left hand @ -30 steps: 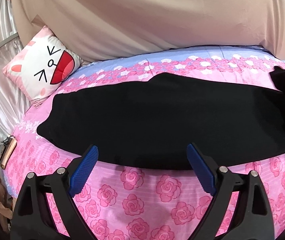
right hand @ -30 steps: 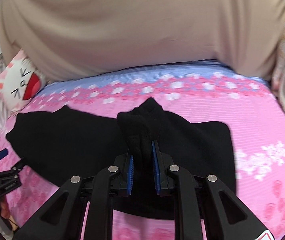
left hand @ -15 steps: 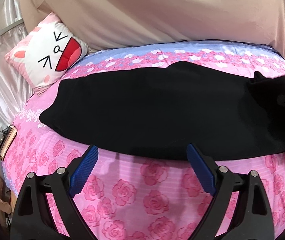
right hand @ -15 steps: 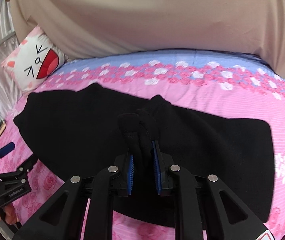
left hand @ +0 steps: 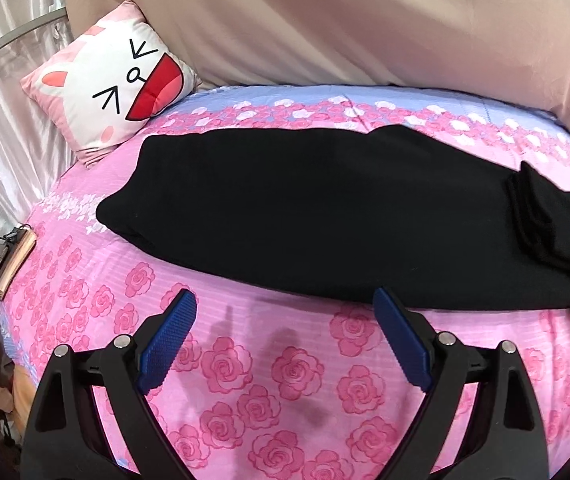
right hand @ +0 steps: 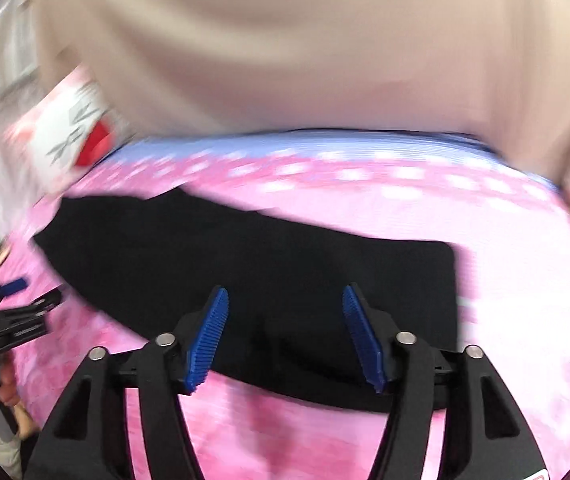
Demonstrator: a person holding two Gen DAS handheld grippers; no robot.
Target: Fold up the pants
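Note:
The black pants [left hand: 325, 208] lie lengthwise across the pink rose bedsheet [left hand: 269, 380], with a bunched fold [left hand: 541, 208] on top at their right end. My left gripper [left hand: 285, 336] is open and empty, just short of the pants' near edge. In the blurred right wrist view the pants [right hand: 269, 264] lie flat, and my right gripper [right hand: 285, 332] is open and empty over their near edge. The left gripper [right hand: 17, 312] shows at that view's left side.
A cartoon-face pillow [left hand: 121, 84] leans at the bed's far left corner. A beige cloth [left hand: 345, 24] hangs behind the bed. A phone and small items [left hand: 9, 256] lie at the left edge of the bed. A silvery curtain [left hand: 1, 92] is on the left.
My right gripper was shut on a bunch of the pants; it has let go and opened, leaving the bunch lying on the pants. The left gripper stayed open and shifted its view leftward.

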